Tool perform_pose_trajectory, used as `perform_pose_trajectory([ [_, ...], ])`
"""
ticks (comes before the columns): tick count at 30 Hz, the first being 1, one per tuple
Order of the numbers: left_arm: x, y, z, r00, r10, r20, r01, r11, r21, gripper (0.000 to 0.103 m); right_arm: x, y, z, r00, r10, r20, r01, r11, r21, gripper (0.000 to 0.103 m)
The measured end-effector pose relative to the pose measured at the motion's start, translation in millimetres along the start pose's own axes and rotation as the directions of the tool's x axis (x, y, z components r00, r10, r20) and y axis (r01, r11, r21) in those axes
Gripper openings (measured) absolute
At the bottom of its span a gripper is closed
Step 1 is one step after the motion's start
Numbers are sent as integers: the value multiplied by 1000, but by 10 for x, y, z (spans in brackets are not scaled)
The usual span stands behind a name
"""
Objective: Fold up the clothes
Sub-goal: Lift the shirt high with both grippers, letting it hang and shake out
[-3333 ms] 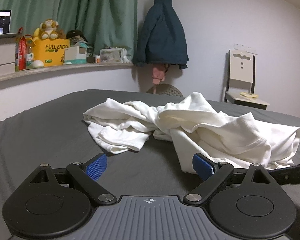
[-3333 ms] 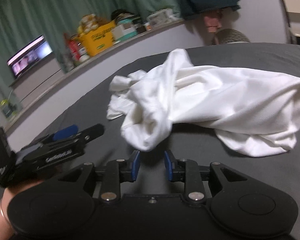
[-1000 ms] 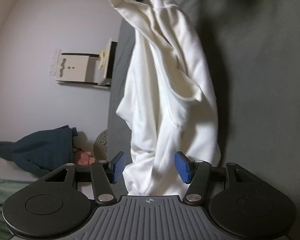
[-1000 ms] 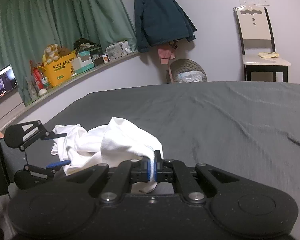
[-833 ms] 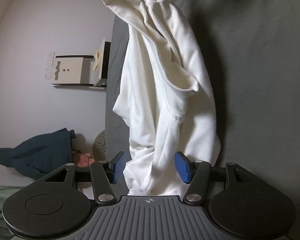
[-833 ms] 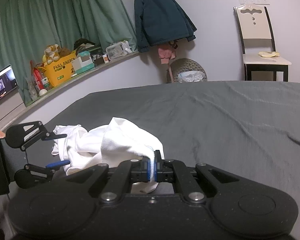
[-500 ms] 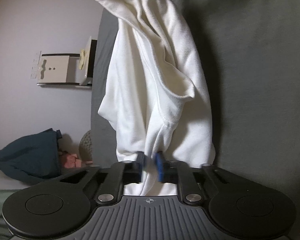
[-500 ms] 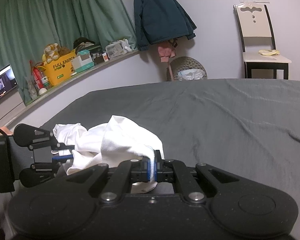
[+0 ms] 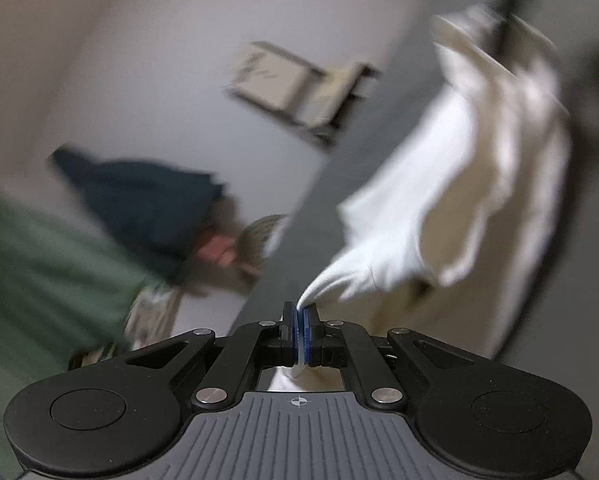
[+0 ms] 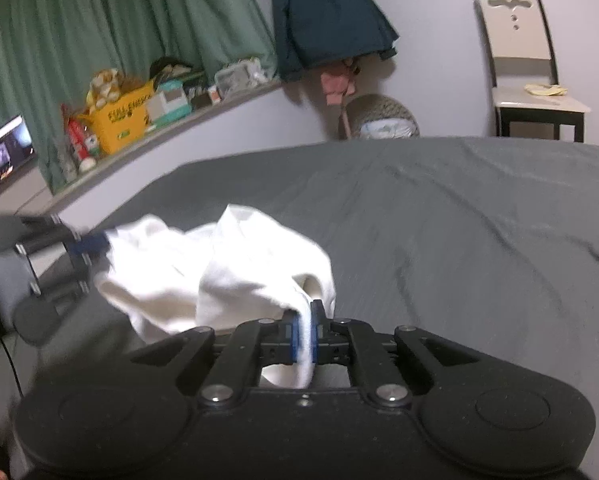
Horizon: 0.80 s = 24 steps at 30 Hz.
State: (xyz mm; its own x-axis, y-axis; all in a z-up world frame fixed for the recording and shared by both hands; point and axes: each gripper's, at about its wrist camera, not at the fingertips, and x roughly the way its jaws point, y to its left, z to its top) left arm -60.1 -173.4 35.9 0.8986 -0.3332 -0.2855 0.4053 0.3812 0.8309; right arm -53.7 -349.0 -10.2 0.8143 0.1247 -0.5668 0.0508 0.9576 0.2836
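While the left claw (image 9: pixel 302 316) pinches a thin bit of the white shirt (image 9: pixel 459 200) between its blue pads (image 9: pixel 308 334), the right claw (image 10: pixel 305 320) is clamped on another bit of the same shirt (image 10: pixel 227 272). Both claws are squeezed tight on cloth. The shirt hangs in a loose bunch between them, up off the grey bed (image 10: pixel 459 240). In the right view the left claw (image 10: pixel 95 246) shows at the near left, a bit blurry, holding the far end of the shirt. The left view is blurry and tipped over.

Far off, a blue coat (image 10: pixel 323 20) hangs on the wall. A pale chair (image 10: pixel 527 60) stands at the far right. Green curtains (image 10: pixel 99 20) hang on the left, over a shelf (image 10: pixel 203 120) with a yellow box (image 10: pixel 123 124) on it. A lit screen (image 10: pixel 3 156) glows at the far left edge.
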Motion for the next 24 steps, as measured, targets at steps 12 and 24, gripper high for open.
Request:
perform_pose_trajectory([
  [12, -657, 909, 17, 965, 260, -46, -259, 900, -350, 2, -328, 433, 17, 951, -68, 303, 104, 989, -107, 5],
  [24, -1960, 2463, 88, 753, 647, 122, -516, 695, -501, 2, -2208, 1647, 1023, 679, 37, 733, 267, 918, -294, 5],
])
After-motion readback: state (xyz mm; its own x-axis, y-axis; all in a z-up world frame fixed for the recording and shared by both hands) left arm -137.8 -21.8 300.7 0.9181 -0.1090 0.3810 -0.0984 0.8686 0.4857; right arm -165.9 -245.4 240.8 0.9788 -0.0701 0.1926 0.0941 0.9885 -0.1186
